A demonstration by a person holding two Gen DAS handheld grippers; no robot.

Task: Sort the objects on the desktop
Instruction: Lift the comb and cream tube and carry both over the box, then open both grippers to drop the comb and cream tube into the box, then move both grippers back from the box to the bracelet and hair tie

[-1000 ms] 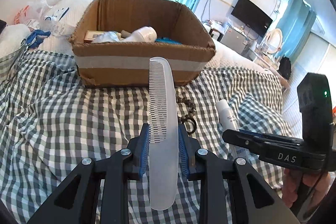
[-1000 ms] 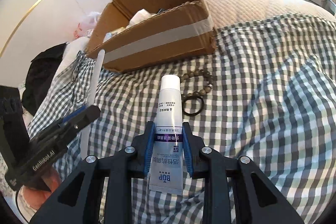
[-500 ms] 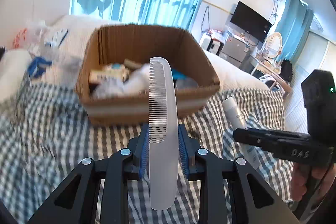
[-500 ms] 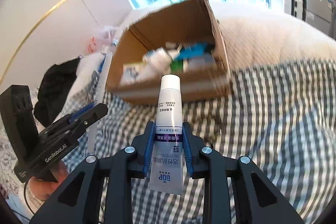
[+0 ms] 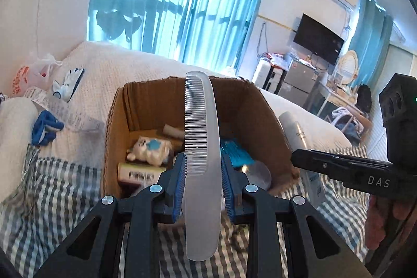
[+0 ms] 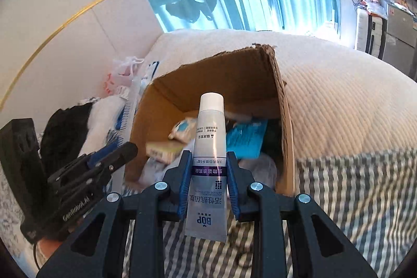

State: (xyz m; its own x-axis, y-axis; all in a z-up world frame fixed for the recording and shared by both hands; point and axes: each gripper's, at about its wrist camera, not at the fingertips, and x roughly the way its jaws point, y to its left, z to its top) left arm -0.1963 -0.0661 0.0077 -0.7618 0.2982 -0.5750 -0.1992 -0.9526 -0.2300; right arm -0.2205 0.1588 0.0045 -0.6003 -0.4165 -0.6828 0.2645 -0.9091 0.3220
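Checked bedspread (image 5: 65, 189) under both my tools, blue curtains behind, and on the bed an open cardboard box (image 5: 263, 111) w/ odds and ends already in it.

Going from the jaws outward. Left gripper (image 5: 203, 181): jaws narrow, pads pressing both flat sides of the clear comb (image 5: 202, 127). Comb's long axis runs straight out along my fingers, teeth on the left edge, tip reaching up past the box's far wall in this view, butt end hanging back below the pads. Beyond the pads, directly ahead and below, is the box opening: a small white bear toy (image 5: 151, 149), a barcoded carton (image 5: 140, 173), a blue packet (image 5: 235, 150).

Right gripper (image 6: 207, 183): jaws narrow too, clamped on the toothpaste tube (image 6: 208, 160) at about mid-body, cap end pointing fwd, crimped end back toward me. Its long axis also lines up w/ the fingers, and the cap points at the box interior (image 6: 234, 85).

So the relation that counts: box lies ahead of and below both loads, both held lengthwise toward it. Left tool shows at the left of the right view, beside the box's left wall; right tool sits by the right wall in the left view. Which hand is nearer the rim I can't say for sure, fisheye warps it; prob. about even. Judgement: letting go from over the opening should drop each in.
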